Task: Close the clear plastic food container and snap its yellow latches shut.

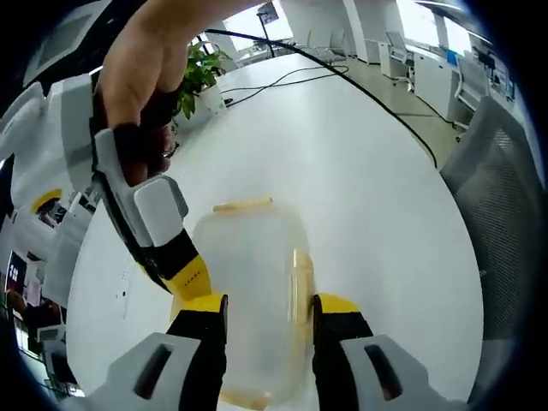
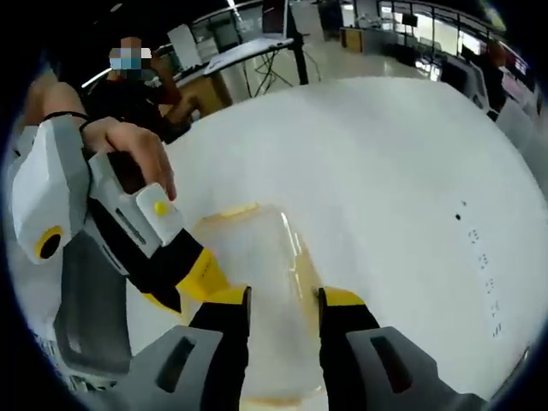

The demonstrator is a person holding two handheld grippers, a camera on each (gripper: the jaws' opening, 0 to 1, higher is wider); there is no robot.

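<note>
Left gripper view shows your left hand-held gripper [image 1: 270, 312] and right hand-held gripper [image 2: 284, 308] both narrowly open astride the clear container [image 1: 253, 291] on the white surface [image 1: 377, 197], so pressing a yellow latch [image 1: 301, 282] off-centre could skid it away.

A broad white table [image 1: 377, 197] is carrying the things, its pale top running off toward an office behind. A clear plastic food container [image 1: 253, 291] with yellow latches [image 1: 243, 205] is sitting directly on it. Black cables [image 1: 291, 79] are trailing across the far part of the tabletop, and a potted green plant [image 1: 201, 73] is standing near its far edge.
</note>
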